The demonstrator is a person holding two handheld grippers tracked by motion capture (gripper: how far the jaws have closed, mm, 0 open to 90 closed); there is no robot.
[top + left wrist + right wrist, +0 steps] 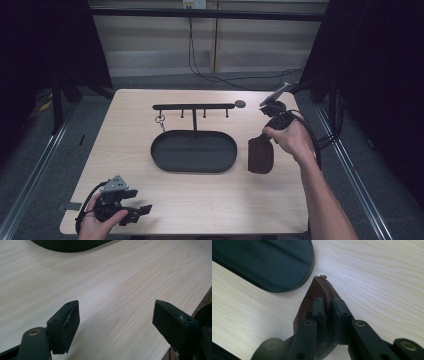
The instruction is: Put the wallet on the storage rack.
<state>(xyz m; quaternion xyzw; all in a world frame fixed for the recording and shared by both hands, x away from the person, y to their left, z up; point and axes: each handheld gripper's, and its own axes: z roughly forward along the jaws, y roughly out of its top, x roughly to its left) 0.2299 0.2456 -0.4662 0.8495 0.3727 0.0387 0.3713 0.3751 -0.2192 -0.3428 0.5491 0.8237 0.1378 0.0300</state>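
Beside tray (161,160) rim, right tongs (329,305) clamping pouch (317,290)

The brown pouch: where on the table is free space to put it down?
The right tool grips the brown pouch beside the black tray. Bare wood lies between the tray and the near edge, right of the left tool, and left of the tray. It is crowded around the key rack behind the tray.

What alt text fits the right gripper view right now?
The right gripper is shut on the zipped edge of a brown pouch, held on edge over the table. A black tray lies beyond it.
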